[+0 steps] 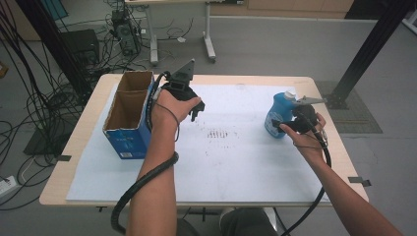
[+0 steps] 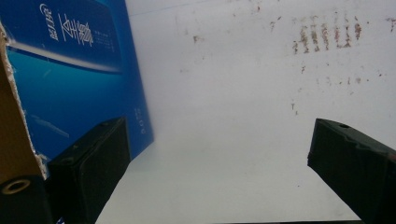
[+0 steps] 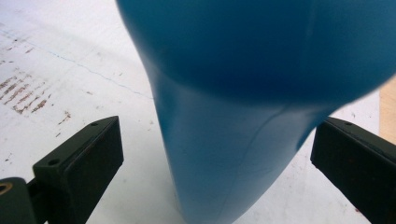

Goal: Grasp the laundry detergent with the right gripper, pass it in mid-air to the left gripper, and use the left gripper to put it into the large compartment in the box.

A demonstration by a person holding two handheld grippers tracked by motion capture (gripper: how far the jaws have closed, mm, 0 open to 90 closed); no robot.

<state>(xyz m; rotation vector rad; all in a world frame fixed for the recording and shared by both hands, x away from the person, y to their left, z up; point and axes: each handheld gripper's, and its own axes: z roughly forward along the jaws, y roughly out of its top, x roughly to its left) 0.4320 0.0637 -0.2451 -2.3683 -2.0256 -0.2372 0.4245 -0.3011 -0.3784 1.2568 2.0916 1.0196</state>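
Fingers [image 3: 79,161] of our right gripper [image 3: 217,158] stand apart around the blue plastic bottle [image 3: 243,116]; our left gripper [image 2: 217,158] gapes beside it.

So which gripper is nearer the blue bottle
Right. The right gripper is open around the blue bottle, jaws on either side; the left gripper is across the table by the cardboard box.

Blue plastic bottle [image 1: 276,116], white cap, upright on the bench's [image 1: 236,162] white sheet near the right edge; body smooth, waisted, between the open jaws.
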